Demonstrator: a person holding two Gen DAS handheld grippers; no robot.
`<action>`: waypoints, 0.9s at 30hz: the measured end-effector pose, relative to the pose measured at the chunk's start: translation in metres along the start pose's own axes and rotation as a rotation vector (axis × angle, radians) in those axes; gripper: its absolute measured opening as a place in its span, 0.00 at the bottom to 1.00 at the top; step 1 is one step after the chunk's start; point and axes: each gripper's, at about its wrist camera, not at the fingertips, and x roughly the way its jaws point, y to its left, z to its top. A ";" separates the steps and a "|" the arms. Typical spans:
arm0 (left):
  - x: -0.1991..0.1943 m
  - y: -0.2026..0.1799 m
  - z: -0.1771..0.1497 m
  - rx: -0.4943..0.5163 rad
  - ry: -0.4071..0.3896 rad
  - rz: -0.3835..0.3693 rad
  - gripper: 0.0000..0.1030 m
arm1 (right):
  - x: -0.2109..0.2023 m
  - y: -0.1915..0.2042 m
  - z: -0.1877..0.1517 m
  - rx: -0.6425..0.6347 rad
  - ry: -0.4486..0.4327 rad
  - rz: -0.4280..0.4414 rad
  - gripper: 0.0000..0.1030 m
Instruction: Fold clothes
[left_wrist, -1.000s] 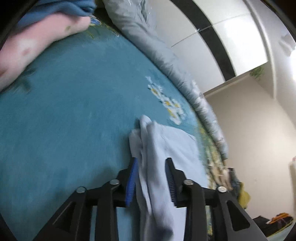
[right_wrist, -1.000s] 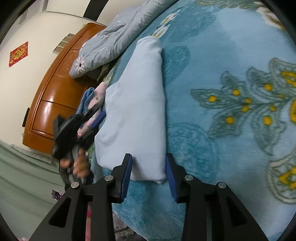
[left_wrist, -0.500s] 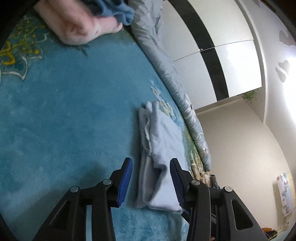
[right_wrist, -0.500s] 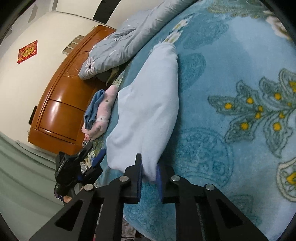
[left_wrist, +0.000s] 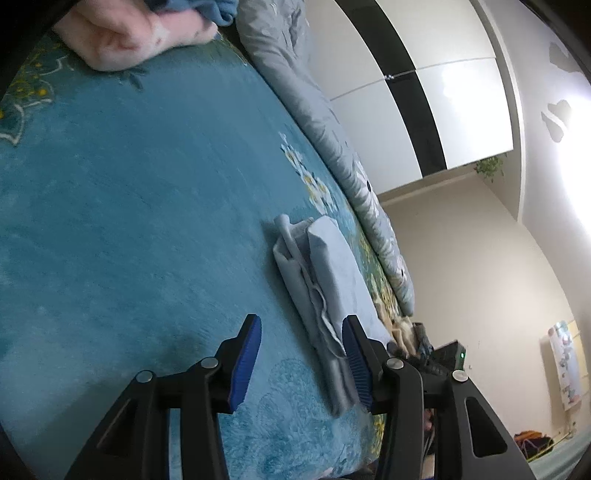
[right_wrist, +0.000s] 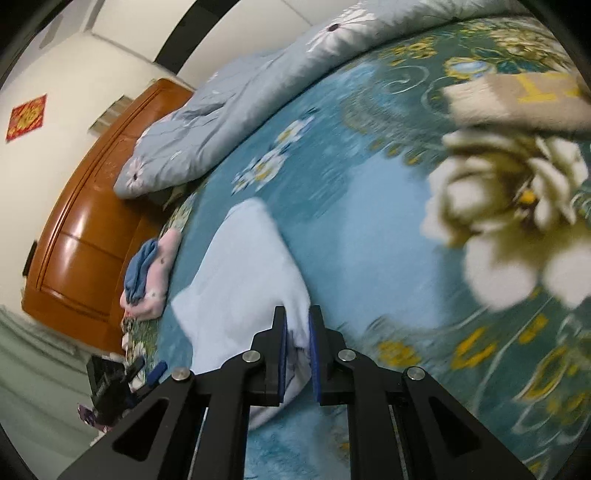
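Item: folded pale blue garment, lying on the teal floral blanket that serves as landmark here; seen also from the left wrist view, layered edges showing. Right gripper: jaws drawn nearly together, blue pads pinching the near corner of the garment, cloth visibly bunched between them. Left gripper: jaws spread wide, holding nothing; its one pad sits against or just beside the garment's near end, which of the two cannot be told, the other over bare blanket. Pink garment with a blue garment on it: at the blanket's far edge, well apart from the pale one. Grey flowered quilt: heaped along the blanket's far side. Wooden headboard: beyond the blanket's end.
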 end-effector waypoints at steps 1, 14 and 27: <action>0.001 0.000 -0.001 0.003 0.005 0.000 0.48 | -0.001 -0.005 0.006 0.009 0.001 -0.002 0.11; 0.025 -0.007 0.001 0.014 0.058 0.021 0.49 | 0.004 -0.050 0.036 0.102 -0.019 -0.062 0.07; 0.082 -0.060 0.056 0.192 0.065 0.148 0.63 | -0.033 -0.045 -0.041 0.223 -0.182 0.023 0.46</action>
